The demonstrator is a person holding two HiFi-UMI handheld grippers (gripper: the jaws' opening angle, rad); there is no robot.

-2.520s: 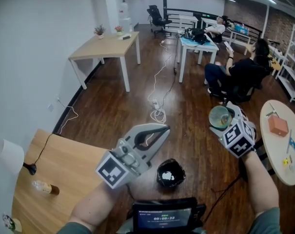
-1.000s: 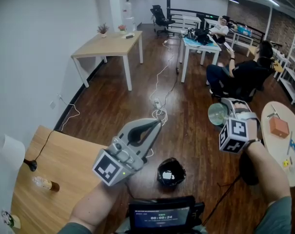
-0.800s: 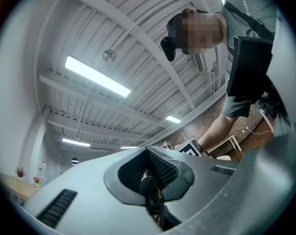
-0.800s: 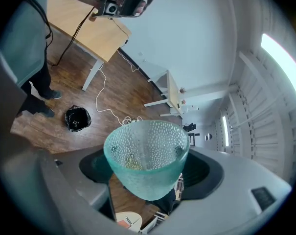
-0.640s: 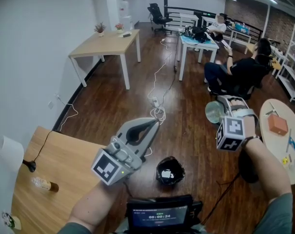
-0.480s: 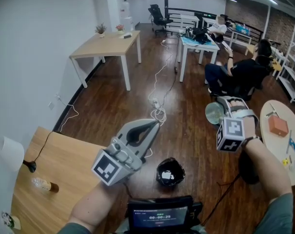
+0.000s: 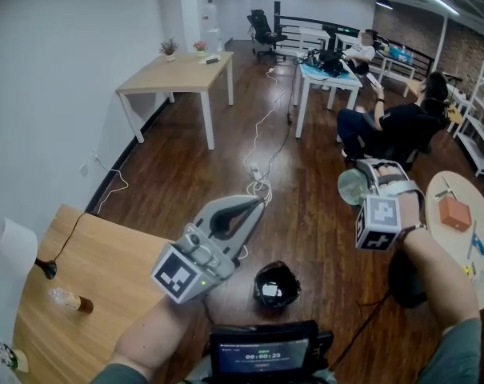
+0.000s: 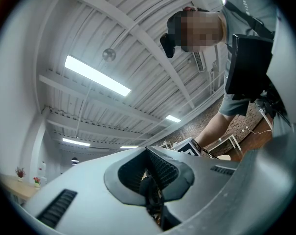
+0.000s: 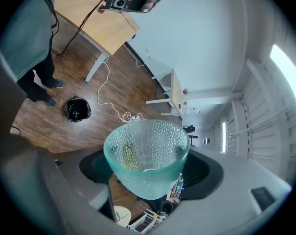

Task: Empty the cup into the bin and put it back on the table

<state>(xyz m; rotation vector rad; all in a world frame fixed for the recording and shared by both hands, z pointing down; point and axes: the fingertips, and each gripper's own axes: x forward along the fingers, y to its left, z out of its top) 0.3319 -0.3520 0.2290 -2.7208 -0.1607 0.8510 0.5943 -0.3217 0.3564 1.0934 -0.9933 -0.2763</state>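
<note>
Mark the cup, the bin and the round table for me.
cup [image 9: 147,160]: right gripper view, dimpled glass wall.
bin [image 7: 276,285]: head view, its open top.
round table [image 7: 454,242]: head view, bare top.

The floor [image 7: 226,158] and the bin [image 7: 276,285] are viewed from head height, steeply downward. The left gripper [image 7: 259,206] view is directed upward along its jaws at the ceiling [image 8: 113,58]. The right gripper [image 7: 363,184] view is directed downward past the cup [image 9: 147,155], which sits close to the lens. Bin and floor are shared with the head view.
</note>
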